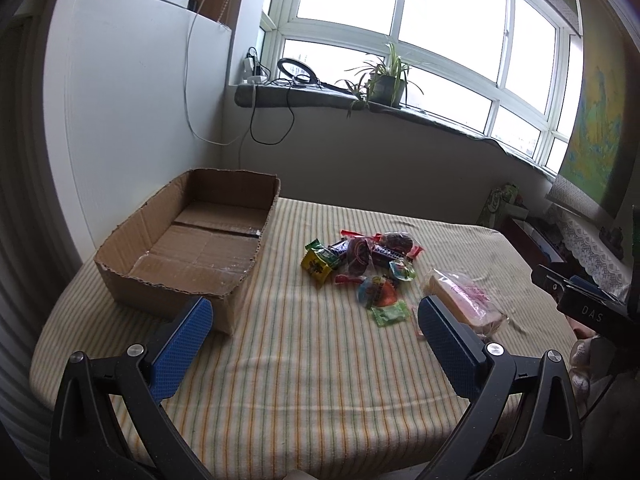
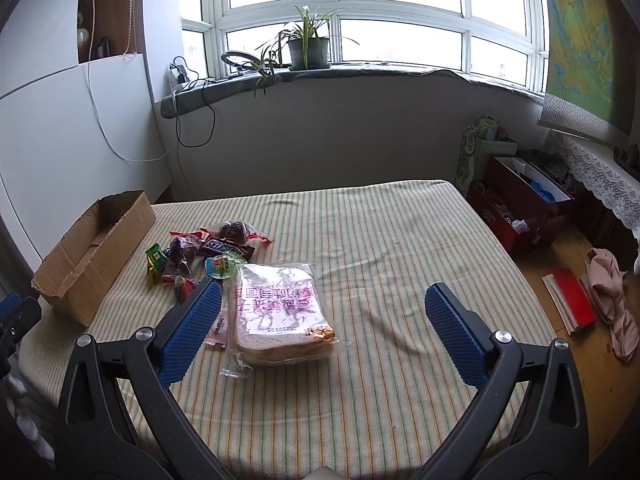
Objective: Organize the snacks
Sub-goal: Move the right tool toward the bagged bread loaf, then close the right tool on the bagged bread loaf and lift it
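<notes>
Cardboard box sits at our left on the striped cloth, long axis running away from us, holding nothing. Snack pile lies beside it; bagged sliced bread flat, nearer us. Left gripper and right gripper both spread, grasping nothing.

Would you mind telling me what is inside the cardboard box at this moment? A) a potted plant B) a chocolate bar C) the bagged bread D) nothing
D: the left wrist view shows the cardboard box with a bare bottom, while the bagged bread and the small snacks all lie on the striped cloth outside it.
</notes>
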`<control>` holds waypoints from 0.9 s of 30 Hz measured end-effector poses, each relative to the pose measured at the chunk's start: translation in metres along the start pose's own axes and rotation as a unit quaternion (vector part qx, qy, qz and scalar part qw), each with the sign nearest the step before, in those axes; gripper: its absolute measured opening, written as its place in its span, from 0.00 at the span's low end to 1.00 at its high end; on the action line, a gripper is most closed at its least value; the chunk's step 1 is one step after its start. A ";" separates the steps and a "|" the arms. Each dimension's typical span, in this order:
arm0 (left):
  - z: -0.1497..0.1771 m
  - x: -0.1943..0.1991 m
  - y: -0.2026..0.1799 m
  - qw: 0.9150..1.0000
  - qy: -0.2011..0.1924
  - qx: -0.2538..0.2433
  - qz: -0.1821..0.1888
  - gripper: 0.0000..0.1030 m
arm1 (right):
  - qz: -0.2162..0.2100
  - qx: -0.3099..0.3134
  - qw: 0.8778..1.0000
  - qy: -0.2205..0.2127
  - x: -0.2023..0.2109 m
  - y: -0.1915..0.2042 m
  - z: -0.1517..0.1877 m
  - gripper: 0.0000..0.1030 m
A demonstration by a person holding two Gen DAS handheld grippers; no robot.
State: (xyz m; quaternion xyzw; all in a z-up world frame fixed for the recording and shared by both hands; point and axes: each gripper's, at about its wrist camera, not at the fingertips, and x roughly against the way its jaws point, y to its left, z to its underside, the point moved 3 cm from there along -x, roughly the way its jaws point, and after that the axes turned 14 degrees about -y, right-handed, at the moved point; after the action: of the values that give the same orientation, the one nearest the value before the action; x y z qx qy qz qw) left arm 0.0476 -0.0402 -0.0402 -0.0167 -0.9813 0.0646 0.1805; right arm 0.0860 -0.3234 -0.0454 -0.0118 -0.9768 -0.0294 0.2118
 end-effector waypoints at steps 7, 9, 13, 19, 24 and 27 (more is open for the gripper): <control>0.008 -0.016 -0.017 0.999 0.038 0.012 0.034 0.99 | -0.047 -0.027 0.998 0.035 -0.016 -0.014 0.005 1.00; 0.010 -0.022 -0.024 0.998 0.038 0.009 0.045 0.99 | -0.068 -0.040 0.996 0.050 -0.023 -0.017 0.008 1.00; 0.016 -0.035 -0.035 0.995 0.047 0.031 0.079 0.99 | -0.115 -0.065 0.988 0.080 -0.038 -0.021 0.017 1.00; 0.028 -0.052 -0.059 0.990 0.082 0.025 0.114 0.99 | -0.174 -0.124 0.969 0.121 -0.061 -0.027 0.032 1.00; 0.035 -0.069 -0.079 0.981 0.116 0.037 0.148 0.88 | -0.196 -0.150 0.957 0.150 -0.084 -0.030 0.044 0.96; 0.038 -0.079 -0.089 0.976 0.129 0.044 0.168 0.77 | -0.204 -0.163 0.952 0.161 -0.097 -0.032 0.046 0.89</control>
State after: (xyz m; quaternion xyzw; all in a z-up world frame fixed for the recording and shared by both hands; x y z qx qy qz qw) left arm 0.1069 -0.1377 -0.0915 -0.1816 -0.9290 0.1347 0.2929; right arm 0.1540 -0.3540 -0.1293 0.1578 -0.8932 -0.2325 0.3511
